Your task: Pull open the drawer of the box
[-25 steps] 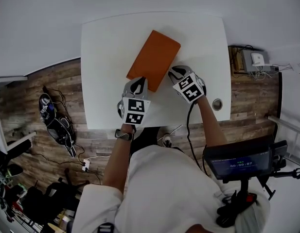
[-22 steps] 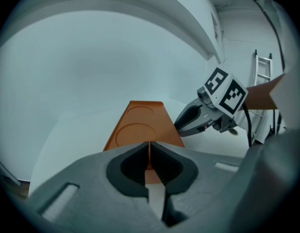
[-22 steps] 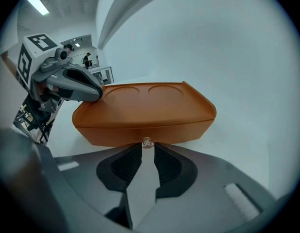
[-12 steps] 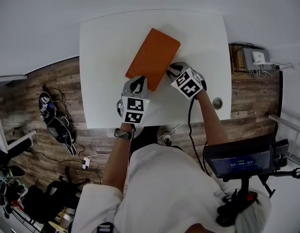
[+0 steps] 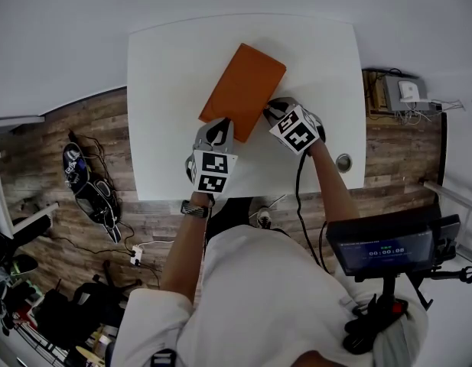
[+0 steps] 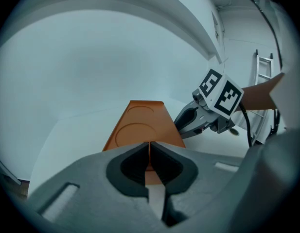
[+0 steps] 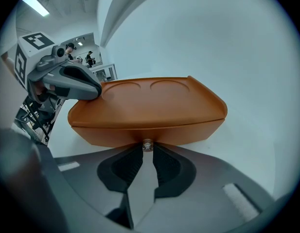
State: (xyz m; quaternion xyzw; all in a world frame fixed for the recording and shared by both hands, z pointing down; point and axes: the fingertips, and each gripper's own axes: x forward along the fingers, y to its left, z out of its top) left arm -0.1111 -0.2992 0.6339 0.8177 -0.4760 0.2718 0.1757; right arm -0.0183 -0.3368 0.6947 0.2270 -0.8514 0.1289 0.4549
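A flat orange box [image 5: 245,90] lies slantwise on the white table [image 5: 167,67]. My left gripper [image 5: 220,126] is at its near short end, jaws shut, and its tips rest on the corner of the box's top [image 7: 89,90]. In the left gripper view the box [image 6: 140,125] stretches away beyond the closed tips [image 6: 150,147]. My right gripper [image 5: 272,113] faces the box's long side [image 7: 145,110]. There a small metal drawer knob [image 7: 148,145] sits pinched between the right gripper's tips [image 7: 148,147]. The drawer front sits flush with the box.
A round cable hole [image 5: 343,161] is in the table's right front corner. To the right stand a shelf with a device [image 5: 400,94] and a screen on a stand [image 5: 381,251]. Cables and gear [image 5: 90,189] lie on the wooden floor at left.
My right gripper has moved a little forward, up to the box's long side. The left gripper and the box have hardly moved.
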